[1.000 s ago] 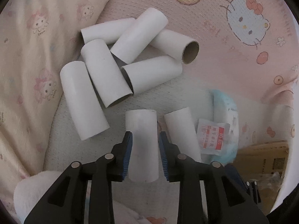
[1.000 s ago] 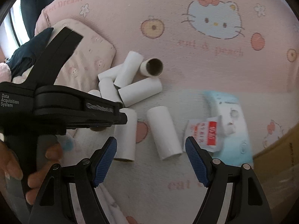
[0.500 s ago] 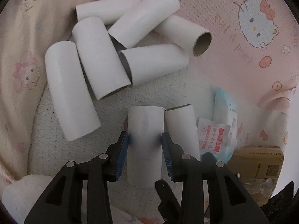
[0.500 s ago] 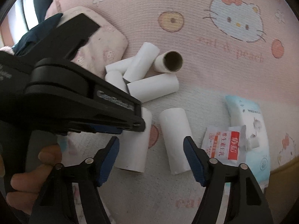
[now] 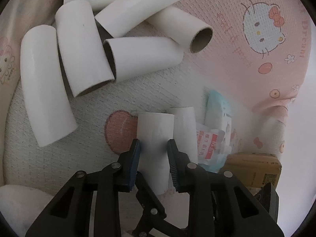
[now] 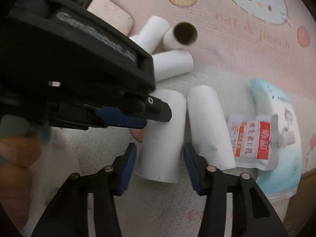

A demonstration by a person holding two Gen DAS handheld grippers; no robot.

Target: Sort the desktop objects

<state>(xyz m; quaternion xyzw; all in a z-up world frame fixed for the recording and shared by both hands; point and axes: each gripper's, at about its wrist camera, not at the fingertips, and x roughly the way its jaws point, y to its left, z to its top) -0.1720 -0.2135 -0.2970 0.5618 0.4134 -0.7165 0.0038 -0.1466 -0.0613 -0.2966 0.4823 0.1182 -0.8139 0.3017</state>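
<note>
Two white paper tubes lie side by side on the Hello Kitty mat. My left gripper [image 5: 154, 152] is closing, and its blue pads press on the sides of the left tube [image 5: 156, 130], pinching it slightly. My right gripper [image 6: 160, 158] straddles the near end of that same tube [image 6: 164, 122]. Its jaws are closing, with thin gaps still showing at the pads. In the right wrist view one of the left gripper's fingers [image 6: 158, 110] lies across the tube's far part. The second tube [image 6: 207, 122] rests just right of it. Several more tubes [image 5: 83, 45] are piled behind.
A red-and-white sachet [image 6: 250, 140] and a pale blue packet [image 6: 276, 108] lie right of the tubes. A cardboard box [image 5: 254, 167] sits at the right edge. A pink cushion [image 6: 110, 13] lies at the far left, and a person's hand [image 6: 15, 158] grips the left tool.
Both grippers sank toward the mat. The right jaws narrowed from wide open to just around the left tube. The left jaws widened a little, then closed on that tube.
</note>
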